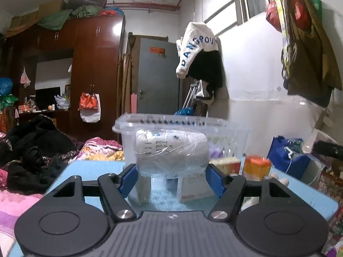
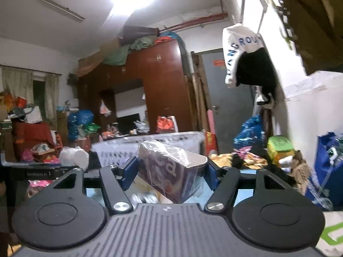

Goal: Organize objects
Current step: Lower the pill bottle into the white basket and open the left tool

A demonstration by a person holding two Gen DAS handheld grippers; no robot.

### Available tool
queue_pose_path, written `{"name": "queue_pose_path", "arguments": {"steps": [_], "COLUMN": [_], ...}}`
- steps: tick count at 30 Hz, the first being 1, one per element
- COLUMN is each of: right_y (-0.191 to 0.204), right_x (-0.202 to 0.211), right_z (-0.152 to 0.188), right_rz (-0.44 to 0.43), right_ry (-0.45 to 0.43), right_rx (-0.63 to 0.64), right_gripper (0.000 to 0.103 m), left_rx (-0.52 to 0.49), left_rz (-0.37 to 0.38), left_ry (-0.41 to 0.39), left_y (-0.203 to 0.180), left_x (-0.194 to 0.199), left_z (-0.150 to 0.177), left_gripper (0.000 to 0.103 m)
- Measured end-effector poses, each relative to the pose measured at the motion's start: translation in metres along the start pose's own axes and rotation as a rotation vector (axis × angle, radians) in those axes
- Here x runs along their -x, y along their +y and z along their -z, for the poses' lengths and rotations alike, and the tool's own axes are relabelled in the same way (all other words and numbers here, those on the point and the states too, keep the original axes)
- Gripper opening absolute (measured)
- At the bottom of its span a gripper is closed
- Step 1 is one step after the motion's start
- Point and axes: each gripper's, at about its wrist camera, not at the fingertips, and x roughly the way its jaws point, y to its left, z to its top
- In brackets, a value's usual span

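White wrapped roll [image 1: 172,153] pinched in left tongs [image 1: 172,178]; right tongs [image 2: 170,174] pinch purple box [image 2: 169,171].

A lived-in home bedroom: a tall brown wardrobe [image 1: 94,68] piled with bundles, rumpled floral bedding [image 1: 100,150] and dark clothes [image 1: 36,145], a jacket [image 1: 199,51] hanging on the white wall, a grey door [image 1: 158,77], stuffed bags [image 2: 81,124] everywhere.

White roll [image 1: 172,152]; seemingly purple box [image 2: 169,171]; blue table [image 1: 94,169].
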Motion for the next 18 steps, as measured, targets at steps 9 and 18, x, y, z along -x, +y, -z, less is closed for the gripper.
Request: {"name": "queue_pose_path", "arguments": {"steps": [9, 18], "right_y": [0.030, 0.016], "right_x": [-0.087, -0.200], "right_z": [-0.055, -0.055], "right_rz": [-0.004, 0.052], "right_ry": [0.029, 0.350], "right_rx": [0.118, 0.105], "right_gripper": [0.067, 0.067], "left_rx": [-0.045, -0.032], "left_rz": [-0.016, -0.080], "left_ry": [-0.001, 0.284], "left_y": [0.001, 0.024], "left_x": [-0.038, -0.149], "left_z": [-0.074, -0.105], "left_gripper": [0.073, 0.073]}}
